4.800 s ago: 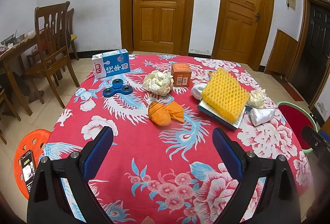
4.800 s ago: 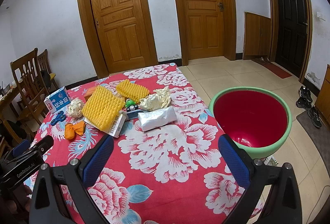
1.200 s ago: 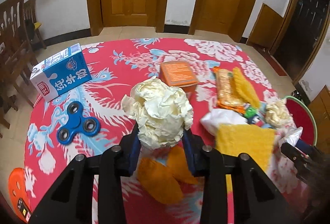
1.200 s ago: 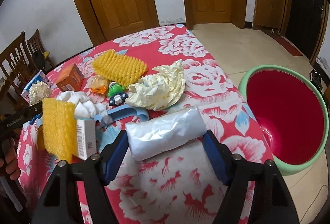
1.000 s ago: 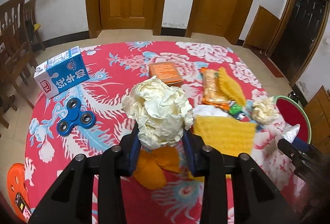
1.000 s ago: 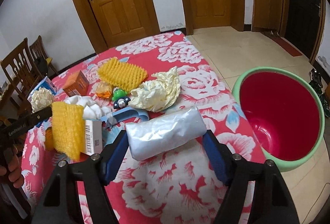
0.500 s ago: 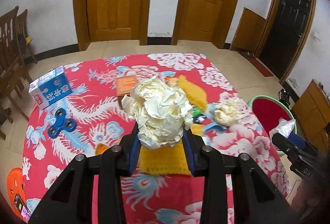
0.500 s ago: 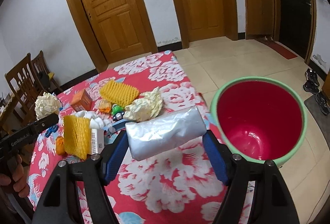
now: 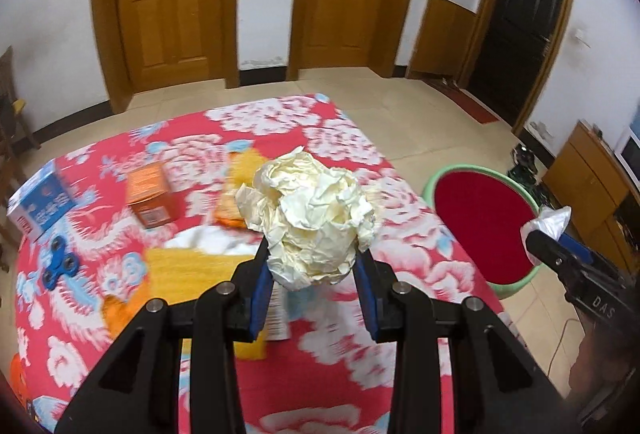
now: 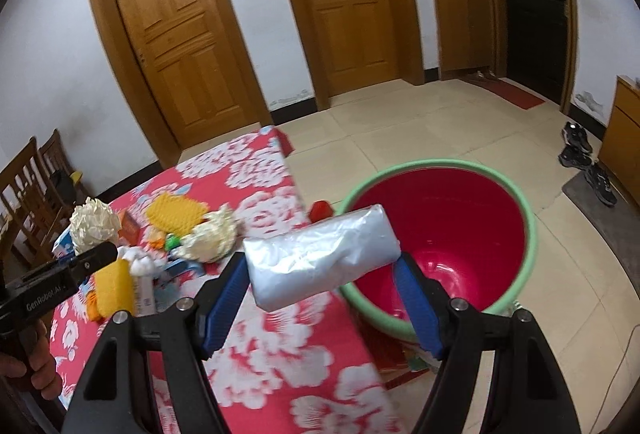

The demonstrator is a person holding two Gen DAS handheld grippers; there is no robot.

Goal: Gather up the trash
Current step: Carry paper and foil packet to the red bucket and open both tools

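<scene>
My left gripper (image 9: pixel 314 284) is shut on a crumpled cream paper ball (image 9: pixel 310 224) and holds it high above the red floral table (image 9: pixel 360 366). My right gripper (image 10: pixel 322 282) is shut on a white plastic packet (image 10: pixel 322 260) and holds it near the table's right edge, by the rim of the red bin with a green rim (image 10: pixel 444 230). The bin (image 9: pixel 480 226) stands on the floor to the right of the table. The paper ball (image 10: pixel 94 224) also shows in the right wrist view, and the packet's tip (image 9: pixel 554 220) in the left wrist view.
On the table lie a blue milk carton (image 9: pixel 38 204), an orange box (image 9: pixel 152 194), a blue fidget spinner (image 9: pixel 60 268), yellow foam nets (image 10: pixel 174 212), another crumpled paper (image 10: pixel 210 238) and orange wrappers (image 9: pixel 120 308). Wooden chairs (image 10: pixel 28 186) stand at the left. Shoes (image 10: pixel 584 158) lie on the floor.
Both grippers have risen and swung to the right with their loads. The packet has moved from over the table to the bin's rim. The paper ball is higher above the table.
</scene>
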